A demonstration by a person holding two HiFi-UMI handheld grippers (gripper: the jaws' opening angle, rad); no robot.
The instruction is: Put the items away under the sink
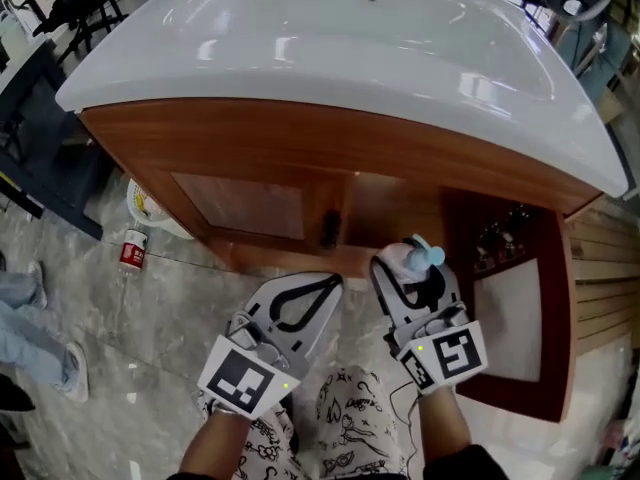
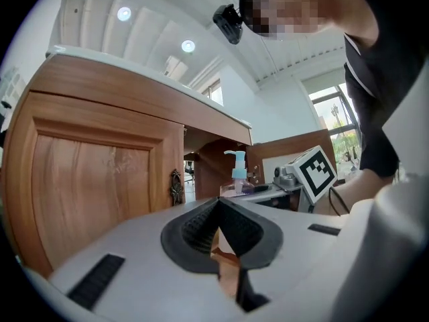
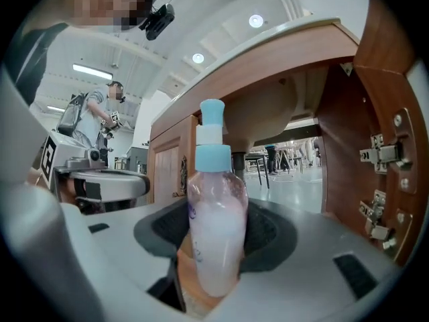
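A clear pump bottle (image 1: 416,259) with a light-blue cap and whitish liquid stands upright between the jaws of my right gripper (image 1: 405,265), which is shut on it. In the right gripper view the bottle (image 3: 216,240) fills the middle, in front of the open cabinet compartment (image 3: 288,123) under the sink. The cabinet's right door (image 1: 505,308) is swung open. My left gripper (image 1: 318,293) is beside it, in front of the closed left door (image 1: 240,203). Its jaws meet at the tips with nothing between them (image 2: 218,201). The left gripper view also shows the bottle (image 2: 238,174) to the right.
The white sink top (image 1: 350,38) overhangs the wooden cabinet. A dark metal handle (image 1: 330,228) sits on the left door's edge. On the floor at the left lie a red can (image 1: 133,250) and a white bag (image 1: 148,208). Hinges (image 3: 377,156) stick out on the open door.
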